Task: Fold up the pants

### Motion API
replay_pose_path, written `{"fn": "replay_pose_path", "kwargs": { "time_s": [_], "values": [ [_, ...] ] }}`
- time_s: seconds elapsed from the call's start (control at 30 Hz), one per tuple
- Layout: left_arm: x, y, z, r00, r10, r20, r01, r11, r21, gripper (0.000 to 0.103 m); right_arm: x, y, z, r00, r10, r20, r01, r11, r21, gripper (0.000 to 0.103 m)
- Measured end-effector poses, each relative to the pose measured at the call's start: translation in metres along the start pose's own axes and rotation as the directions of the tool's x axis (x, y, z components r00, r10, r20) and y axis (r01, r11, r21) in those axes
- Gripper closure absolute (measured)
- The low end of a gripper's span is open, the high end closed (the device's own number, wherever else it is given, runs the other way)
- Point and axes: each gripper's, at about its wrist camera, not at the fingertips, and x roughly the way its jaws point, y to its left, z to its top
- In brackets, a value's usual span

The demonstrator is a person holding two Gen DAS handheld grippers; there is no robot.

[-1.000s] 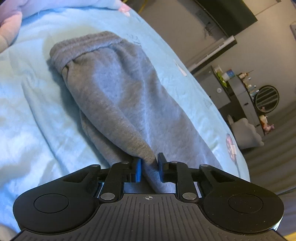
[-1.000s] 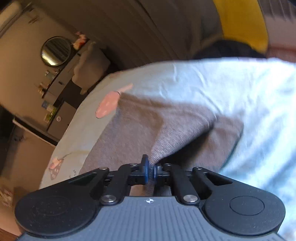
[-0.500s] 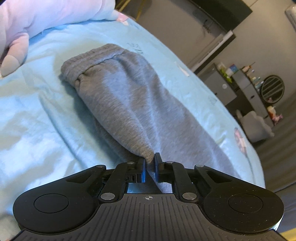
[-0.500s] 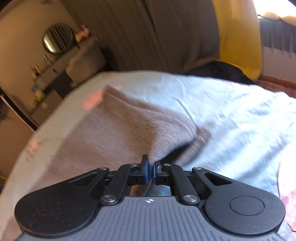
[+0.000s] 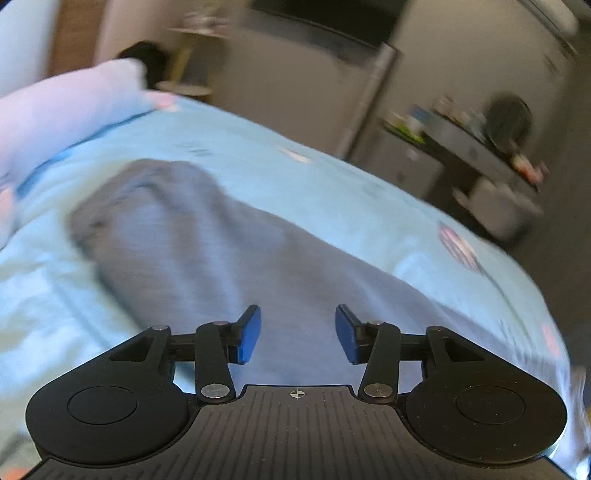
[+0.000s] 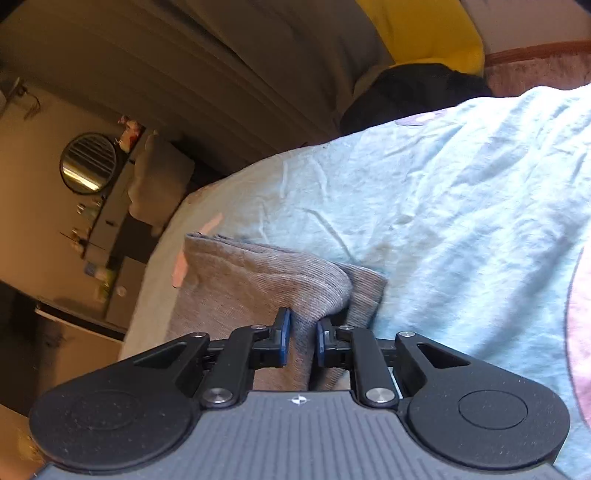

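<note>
Left gripper fingers have just spread, releasing the grey sweatpants; right gripper pinches a fold. Soft, limp knit: grasp edges.

no legible txt, no labels or brand names, nos. or signs readable in either view

A bed under a creased pale blue sheet fills the room's middle. Beyond its far edge a low dark dresser stands against a beige wall, cluttered with small bottles, with a round mirror above it. Grey curtains hang behind the bed, a yellow one beside them.
</note>
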Motion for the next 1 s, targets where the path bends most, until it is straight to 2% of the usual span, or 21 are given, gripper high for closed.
{"fn": "replay_pose_path", "kwargs": {
  "time_s": [0.13, 0.23, 0.3, 0.37, 0.43, 0.5, 0.53, 0.6, 0.63, 0.73, 0.83, 0.9, 0.93, 0.97, 1.0],
  "values": [
    [0.021, -0.051, -0.019, 0.997, -0.054, -0.059, 0.061, 0.990, 0.126, 0.053, -0.016, 0.025, -0.006, 0.996, -0.008, 0.092, 0.021, 0.990, -0.142, 0.098],
    [0.038, -0.073, -0.034, 0.991, -0.077, -0.106, 0.094, 0.981, 0.167, 0.052, -0.016, 0.024, -0.012, 0.990, -0.083, 0.115, 0.106, 0.973, -0.207, 0.098],
    [0.047, -0.078, -0.045, 0.988, -0.089, -0.128, 0.111, 0.979, 0.173, 0.052, -0.009, 0.017, -0.013, 0.979, -0.181, 0.098, 0.199, 0.954, -0.225, 0.097],
    [0.055, -0.076, -0.058, 0.984, -0.097, -0.150, 0.122, 0.978, 0.171, 0.052, -0.014, 0.008, -0.011, 0.975, -0.199, 0.103, 0.216, 0.957, -0.192, 0.090],
    [0.061, -0.071, -0.072, 0.982, -0.081, -0.169, 0.114, 0.975, 0.193, 0.052, -0.020, 0.005, -0.010, 0.968, -0.223, 0.117, 0.244, 0.947, -0.211, 0.086],
    [0.063, -0.069, -0.079, 0.982, -0.067, -0.175, 0.103, 0.972, 0.210, 0.051, -0.026, 0.001, -0.007, 0.977, -0.187, 0.100, 0.204, 0.959, -0.197, 0.084],
    [0.063, -0.070, -0.079, 0.983, -0.070, -0.170, 0.106, 0.972, 0.211, 0.047, -0.026, -0.002, -0.005, 0.983, -0.166, 0.084, 0.178, 0.969, -0.170, 0.084],
    [0.063, -0.072, -0.079, 0.982, -0.093, -0.166, 0.126, 0.972, 0.200, 0.040, -0.026, -0.015, -0.002, 0.997, -0.075, 0.029, 0.078, 0.993, -0.093, 0.084],
    [0.064, -0.072, -0.080, 0.980, -0.105, -0.167, 0.136, 0.972, 0.190, 0.039, -0.023, -0.020, 0.000, 0.999, -0.050, 0.005, 0.050, 0.998, -0.049, 0.084],
    [0.066, -0.077, -0.082, 0.978, -0.117, -0.173, 0.150, 0.970, 0.192, 0.039, -0.011, -0.031, -0.001, 1.000, -0.018, -0.024, 0.019, 0.999, 0.050, 0.084],
    [0.066, -0.078, -0.082, 0.977, -0.124, -0.173, 0.155, 0.971, 0.180, 0.039, -0.003, -0.044, 0.000, 0.998, 0.051, -0.034, -0.046, 0.987, 0.155, 0.082],
    [0.066, -0.076, -0.082, 0.977, -0.130, -0.169, 0.157, 0.975, 0.157, 0.039, 0.000, -0.046, 0.000, 0.997, 0.069, -0.035, -0.062, 0.981, 0.182, 0.083],
    [0.067, -0.075, -0.082, 0.977, -0.133, -0.167, 0.159, 0.976, 0.148, 0.038, 0.000, -0.044, -0.001, 0.997, 0.075, -0.033, -0.068, 0.980, 0.185, 0.085],
    [0.067, -0.076, -0.082, 0.977, -0.136, -0.165, 0.160, 0.976, 0.145, 0.038, -0.001, -0.043, -0.001, 0.996, 0.080, -0.028, -0.073, 0.980, 0.183, 0.093],
    [0.068, -0.077, -0.082, 0.977, -0.138, -0.164, 0.163, 0.976, 0.146, 0.037, 0.000, -0.043, -0.001, 0.996, 0.091, -0.021, -0.086, 0.981, 0.176, 0.094]
  ]
}}
